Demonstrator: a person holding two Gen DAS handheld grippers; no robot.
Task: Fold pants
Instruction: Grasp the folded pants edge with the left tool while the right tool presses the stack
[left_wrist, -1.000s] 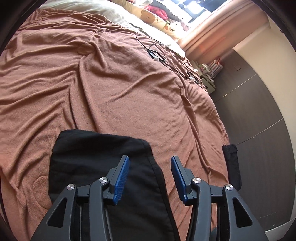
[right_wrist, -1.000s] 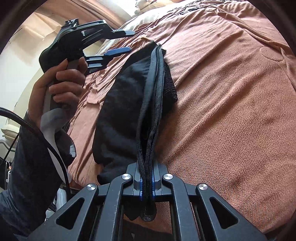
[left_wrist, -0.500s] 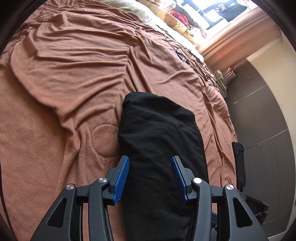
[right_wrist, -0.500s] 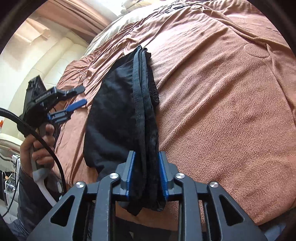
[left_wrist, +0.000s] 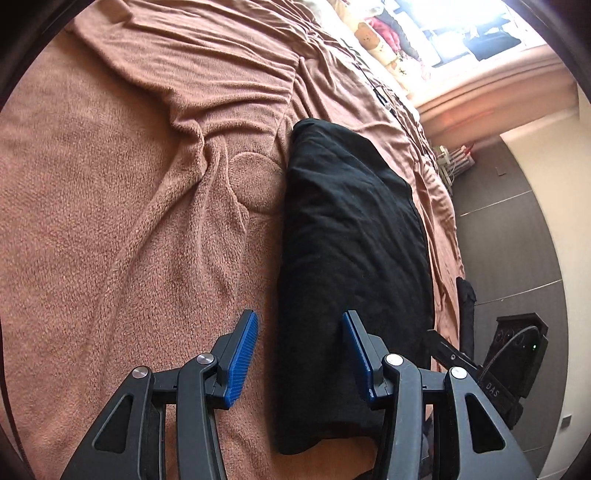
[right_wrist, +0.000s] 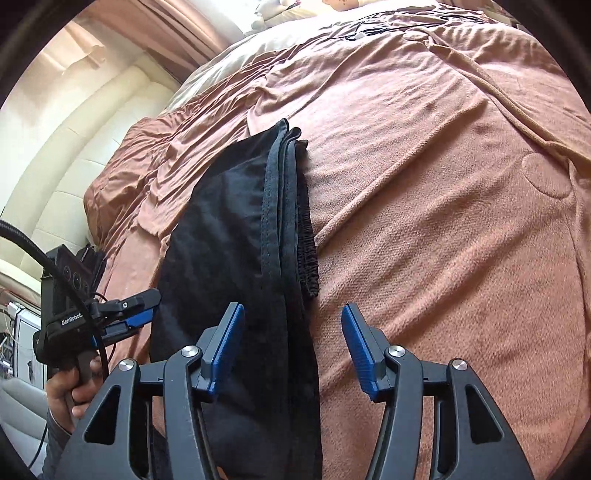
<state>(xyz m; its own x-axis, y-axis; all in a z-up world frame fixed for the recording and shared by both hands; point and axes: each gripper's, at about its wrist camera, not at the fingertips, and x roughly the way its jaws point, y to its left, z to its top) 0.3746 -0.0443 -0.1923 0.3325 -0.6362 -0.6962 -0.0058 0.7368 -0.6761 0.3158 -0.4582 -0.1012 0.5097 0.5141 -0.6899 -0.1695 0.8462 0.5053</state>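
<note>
Rumpled brown blanket (left_wrist: 129, 240), black cable (left_wrist: 384, 94), cream padded headboard (right_wrist: 74, 147)

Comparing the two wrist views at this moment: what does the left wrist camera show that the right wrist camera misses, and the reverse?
Left wrist only: the smooth folded top of the black pants, a dark tiled floor beside the bed, and a bright window.

Right wrist only: the pants' stacked hems and elastic waistband, a cream padded headboard, and the person's hand holding the left hand-held gripper.

Both: the pants lying on the brown blanket, and each view's own hand-held gripper, such as the right one, open and holding nothing.
</note>
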